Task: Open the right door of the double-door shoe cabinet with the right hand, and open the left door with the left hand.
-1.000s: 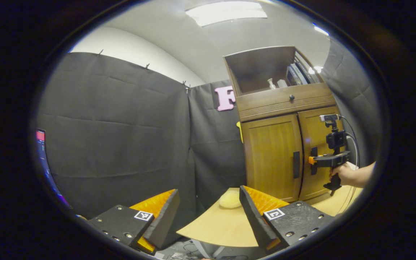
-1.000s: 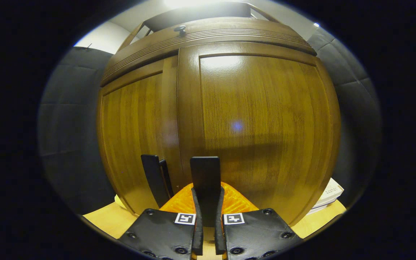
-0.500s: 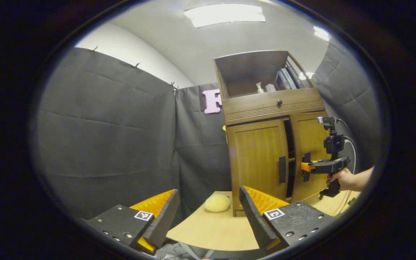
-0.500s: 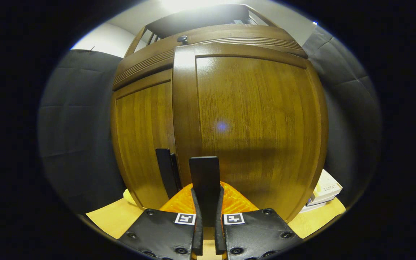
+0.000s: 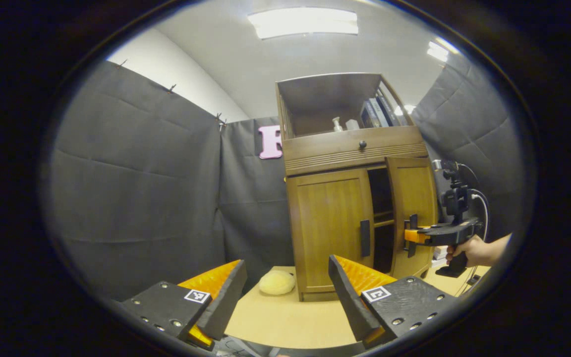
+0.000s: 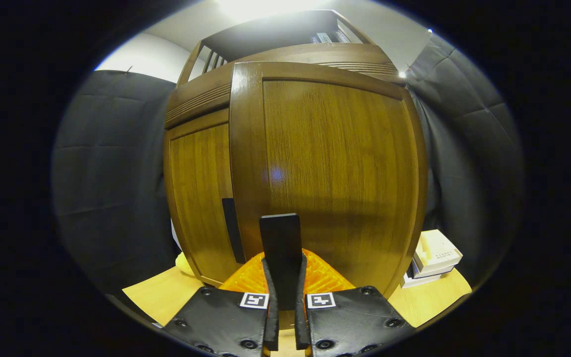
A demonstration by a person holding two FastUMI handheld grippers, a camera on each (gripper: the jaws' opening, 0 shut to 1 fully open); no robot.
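Judging by the gap, about half the job is done: the right door (image 5: 412,213) of the shoe cabinet (image 5: 355,148) stands swung partly out, its dark handle (image 6: 280,248) pinched in the closed jaws of the right gripper (image 6: 285,297). The left door (image 5: 330,225) sits flush and shut, its handle (image 5: 365,238) untouched. The left gripper (image 5: 285,297) hangs well back over the surface (image 5: 290,317), jaws spread wide and empty. How much farther the right door can swing is hard to tell.

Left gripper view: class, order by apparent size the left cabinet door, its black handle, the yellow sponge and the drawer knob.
1. Left cabinet door
2. Yellow sponge
3. Black handle, close to the sponge, so that pair is unsure
4. Drawer knob
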